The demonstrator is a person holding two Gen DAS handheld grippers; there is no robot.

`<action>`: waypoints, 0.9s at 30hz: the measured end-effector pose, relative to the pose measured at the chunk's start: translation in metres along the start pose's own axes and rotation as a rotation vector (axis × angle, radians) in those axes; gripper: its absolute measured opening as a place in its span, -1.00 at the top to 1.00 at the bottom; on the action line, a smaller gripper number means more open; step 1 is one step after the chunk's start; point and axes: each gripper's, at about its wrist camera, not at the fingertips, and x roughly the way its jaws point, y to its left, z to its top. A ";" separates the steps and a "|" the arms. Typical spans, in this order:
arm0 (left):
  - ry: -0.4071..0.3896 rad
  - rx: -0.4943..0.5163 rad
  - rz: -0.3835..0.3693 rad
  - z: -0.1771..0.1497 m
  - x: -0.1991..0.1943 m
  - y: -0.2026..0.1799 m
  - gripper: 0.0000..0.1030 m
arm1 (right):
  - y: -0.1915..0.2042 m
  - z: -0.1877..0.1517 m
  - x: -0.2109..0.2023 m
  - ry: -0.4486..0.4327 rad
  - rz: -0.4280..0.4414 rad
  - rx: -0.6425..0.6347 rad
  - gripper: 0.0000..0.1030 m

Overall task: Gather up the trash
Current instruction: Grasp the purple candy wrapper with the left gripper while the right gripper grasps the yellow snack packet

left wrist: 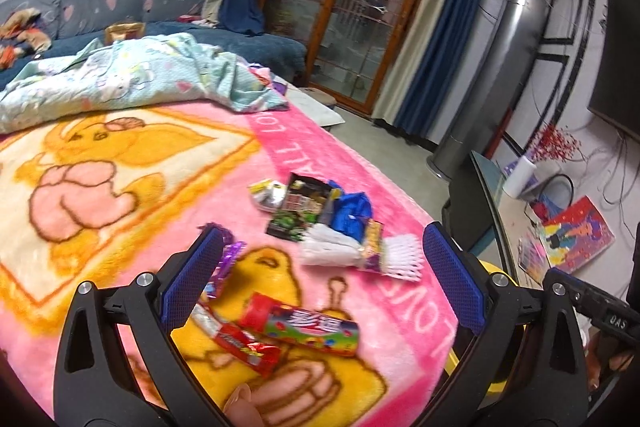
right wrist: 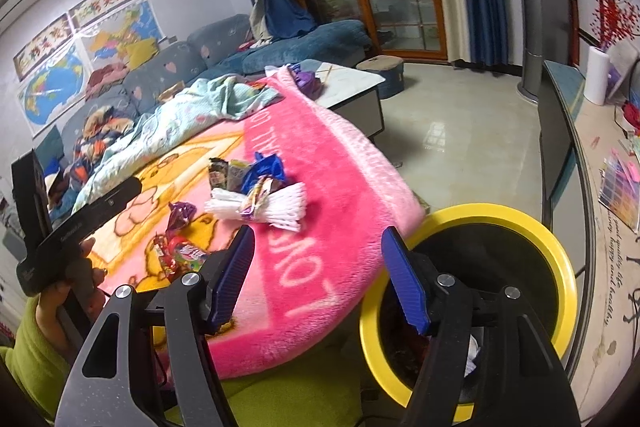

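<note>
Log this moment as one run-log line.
left gripper: open, empty, over candy wrappers | right gripper: open, empty, beside yellow-rimmed bin | trash left on pink blanket

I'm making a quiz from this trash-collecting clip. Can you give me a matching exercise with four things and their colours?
Things:
1. blanket
2. bin rim
3. foam net sleeve
4. curtains

Colours:
A. white
B. dark blue
C. pink
D. yellow

Pairs: 1-C, 2-D, 3-A, 4-B
</note>
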 end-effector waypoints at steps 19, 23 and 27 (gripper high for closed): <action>0.046 -0.050 0.083 -0.002 0.013 0.049 -0.78 | 0.060 0.008 0.055 0.076 0.059 -0.150 -0.23; 0.064 -0.056 0.092 -0.004 0.018 0.059 -0.73 | 0.069 0.011 0.068 0.089 0.064 -0.171 -0.23; 0.088 -0.052 0.090 -0.008 0.026 0.063 -0.53 | 0.073 0.015 0.085 0.102 0.058 -0.182 -0.23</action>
